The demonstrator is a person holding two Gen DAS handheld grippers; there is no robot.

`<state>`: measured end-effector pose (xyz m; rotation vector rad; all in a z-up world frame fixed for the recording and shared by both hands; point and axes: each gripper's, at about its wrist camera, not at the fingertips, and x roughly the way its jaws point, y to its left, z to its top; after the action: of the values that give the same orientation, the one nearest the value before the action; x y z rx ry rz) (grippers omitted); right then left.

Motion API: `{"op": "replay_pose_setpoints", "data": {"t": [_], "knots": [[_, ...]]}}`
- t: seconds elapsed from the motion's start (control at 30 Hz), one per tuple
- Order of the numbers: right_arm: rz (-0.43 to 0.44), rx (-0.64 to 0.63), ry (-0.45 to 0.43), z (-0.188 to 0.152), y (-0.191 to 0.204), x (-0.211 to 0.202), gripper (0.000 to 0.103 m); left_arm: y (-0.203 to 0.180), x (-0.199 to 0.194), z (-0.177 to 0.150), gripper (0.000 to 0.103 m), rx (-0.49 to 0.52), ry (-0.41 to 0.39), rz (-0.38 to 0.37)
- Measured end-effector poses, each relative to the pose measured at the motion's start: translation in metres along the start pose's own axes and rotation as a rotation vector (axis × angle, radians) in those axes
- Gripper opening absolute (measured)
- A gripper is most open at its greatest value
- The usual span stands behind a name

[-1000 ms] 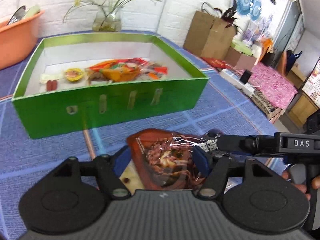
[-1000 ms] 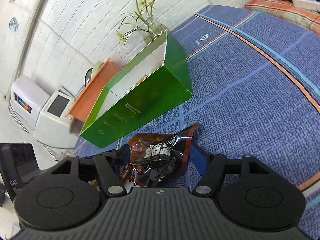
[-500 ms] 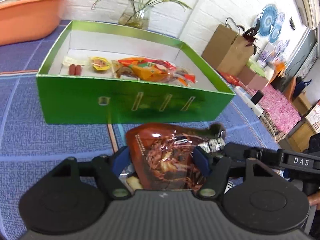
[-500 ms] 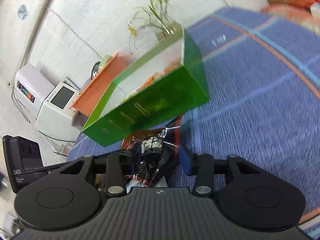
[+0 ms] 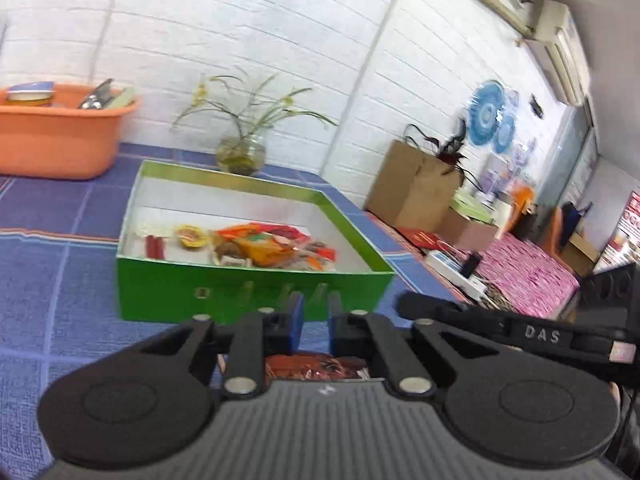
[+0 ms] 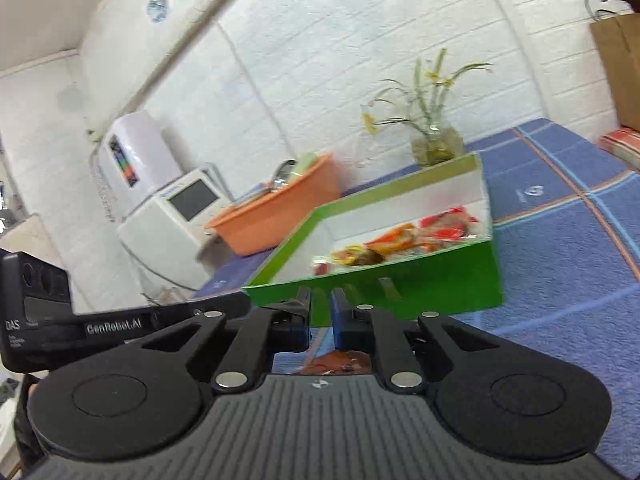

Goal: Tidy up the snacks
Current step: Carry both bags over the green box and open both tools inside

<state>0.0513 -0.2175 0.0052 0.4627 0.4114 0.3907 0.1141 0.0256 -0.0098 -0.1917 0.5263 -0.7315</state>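
both tools are matte black plastic. the left gripper [image 5: 314, 320] has blue pads [image 5: 296, 318], silver screws, two round discs and a ribbed grey body. the right gripper [image 6: 321, 316], beside it, looks alike, with white "das" lettering.

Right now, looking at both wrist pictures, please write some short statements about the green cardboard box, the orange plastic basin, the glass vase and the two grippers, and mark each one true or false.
1. The green cardboard box is open on top and holds several snack packets. True.
2. The orange plastic basin stands inside the green box. False: it stands apart on the blue checked tablecloth, behind the box.
3. The glass vase with thin flower stems stands behind the box, near the white brick wall. True.
4. The left gripper has its jaws wide apart. False: the blue pads stand close together, shut.
5. The right gripper is inside the box. False: it is in front of the box's green wall.
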Motion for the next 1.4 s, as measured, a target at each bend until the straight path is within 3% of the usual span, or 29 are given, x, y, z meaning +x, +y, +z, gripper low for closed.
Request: {"op": "replay_pose_setpoints", "data": {"t": [0.1, 0.13, 0.2, 0.23, 0.27, 0.3, 0.33, 0.47, 0.57, 0.6, 0.63, 0.7, 0.8, 0.87, 0.93, 0.97, 1.0, 1.03, 1.3, 1.4], "knots": [[0.021, -0.031, -0.005, 0.001, 0.011, 0.004, 0.020, 0.000, 0.007, -0.004, 0.003, 0.015, 0.042, 0.040], [0.004, -0.030, -0.011, 0.001, 0.010, 0.003, 0.028, 0.003, 0.008, -0.006, 0.003, 0.009, 0.052, 0.054], [-0.037, -0.007, -0.011, 0.000, 0.004, -0.001, 0.040, 0.009, 0.010, -0.009, 0.026, -0.015, 0.095, 0.100], [-0.066, 0.014, -0.018, -0.001, -0.003, -0.006, 0.051, 0.010, 0.011, -0.010, 0.059, -0.006, 0.129, 0.109], [-0.087, 0.020, -0.018, -0.003, -0.009, -0.011, 0.059, 0.010, 0.011, -0.011, 0.060, 0.004, 0.141, 0.096], [-0.115, 0.019, -0.007, -0.005, -0.014, -0.015, 0.079, 0.010, 0.008, -0.014, 0.060, 0.011, 0.147, 0.072], [-0.143, 0.022, 0.010, -0.007, -0.019, -0.019, 0.093, 0.009, 0.006, -0.016, 0.061, 0.015, 0.160, 0.046], [-0.212, 0.150, 0.109, -0.017, -0.044, -0.021, 0.094, 0.006, 0.022, -0.017, 0.063, 0.015, 0.218, 0.010], [-0.266, 0.324, 0.198, -0.022, -0.065, -0.009, 0.096, 0.012, 0.050, -0.018, 0.063, -0.001, 0.315, 0.040], [-0.253, 0.361, 0.195, -0.024, -0.068, -0.005, 0.102, 0.014, 0.059, -0.019, 0.064, 0.001, 0.354, 0.050], [-0.226, 0.372, 0.194, -0.024, -0.070, -0.001, 0.103, 0.013, 0.060, -0.019, 0.068, 0.031, 0.328, 0.039], [-0.189, 0.339, 0.204, -0.021, -0.068, 0.010, 0.103, 0.013, 0.067, -0.018, 0.072, 0.034, 0.342, 0.032], [-0.136, 0.285, 0.200, -0.023, -0.061, 0.024, 0.103, 0.015, 0.076, -0.018, 0.101, 0.009, 0.348, -0.042], [-0.159, 0.212, 0.189, -0.025, -0.051, 0.028, 0.103, 0.012, 0.080, -0.025, 0.097, 0.024, 0.349, 0.004], [-0.176, 0.157, 0.188, -0.028, -0.045, 0.031, 0.081, 0.008, 0.079, -0.031, 0.095, 0.060, 0.318, 0.065], [-0.178, 0.152, 0.183, -0.029, -0.045, 0.031, 0.075, 0.008, 0.077, -0.032, 0.093, 0.066, 0.307, 0.072], [-0.153, 0.161, 0.178, -0.029, -0.046, 0.029, 0.052, 0.010, 0.075, -0.032, 0.093, 0.057, 0.295, 0.071], [-0.151, 0.158, 0.172, -0.027, -0.047, 0.029, 0.048, 0.011, 0.072, -0.031, 0.093, 0.046, 0.293, 0.063], [-0.079, 0.089, 0.112, -0.013, -0.029, 0.021, 0.037, 0.015, 0.036, -0.017, 0.092, 0.033, 0.174, 0.045], [-0.048, 0.060, 0.082, -0.007, -0.016, 0.018, 0.037, 0.009, 0.016, -0.011, 0.092, 0.050, 0.112, 0.064]]}}
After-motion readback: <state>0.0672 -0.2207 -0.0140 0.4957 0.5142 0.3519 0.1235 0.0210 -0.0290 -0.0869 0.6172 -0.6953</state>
